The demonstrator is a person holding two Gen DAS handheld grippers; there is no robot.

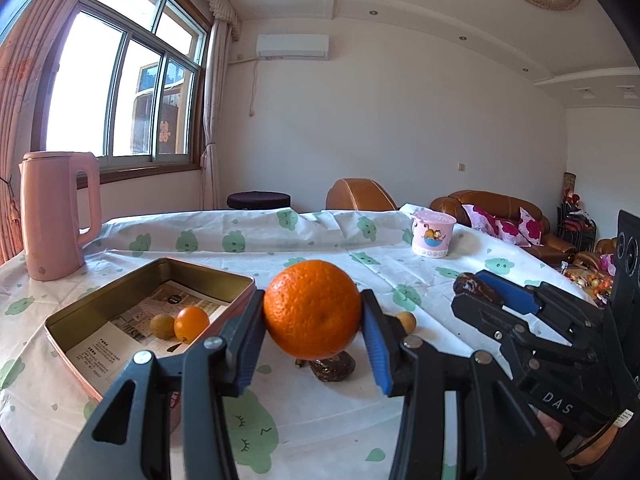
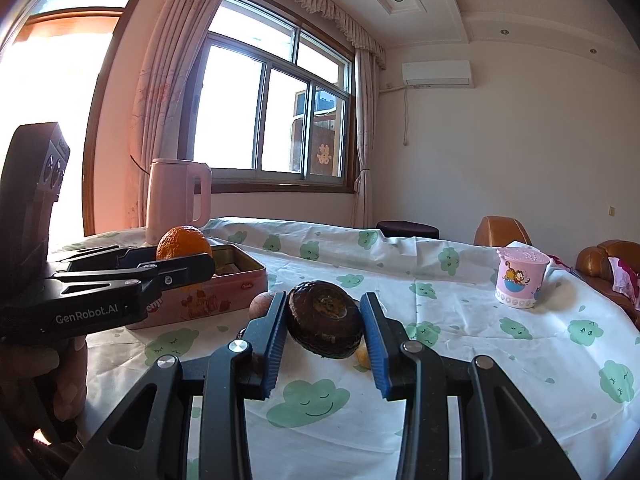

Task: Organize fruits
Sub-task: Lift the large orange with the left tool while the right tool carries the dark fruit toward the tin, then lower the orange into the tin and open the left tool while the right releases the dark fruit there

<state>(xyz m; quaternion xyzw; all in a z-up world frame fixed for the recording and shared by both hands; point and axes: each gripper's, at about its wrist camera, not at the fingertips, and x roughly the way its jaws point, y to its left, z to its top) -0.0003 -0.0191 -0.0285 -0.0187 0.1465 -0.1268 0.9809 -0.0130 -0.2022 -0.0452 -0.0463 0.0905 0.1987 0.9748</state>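
Observation:
My left gripper (image 1: 313, 314) is shut on a large orange (image 1: 312, 309) and holds it above the table, just right of the open pink tin (image 1: 100, 304). The tin holds a small orange fruit (image 1: 191, 323) and a small tan fruit (image 1: 162, 325). My right gripper (image 2: 324, 322) is shut on a dark brown wrinkled fruit (image 2: 325, 319), held above the table. It also shows in the left wrist view (image 1: 478, 290). The orange shows in the right wrist view (image 2: 184, 242) over the tin (image 2: 200, 300). Another dark fruit (image 1: 332, 366) and a tan fruit (image 1: 408, 321) lie on the cloth.
A pink kettle (image 1: 56, 216) stands at the far left of the table. A pink lidded cup (image 1: 433, 236) stands at the far right. The table wears a white cloth with green cloud prints (image 1: 248, 432). Brown sofas stand behind.

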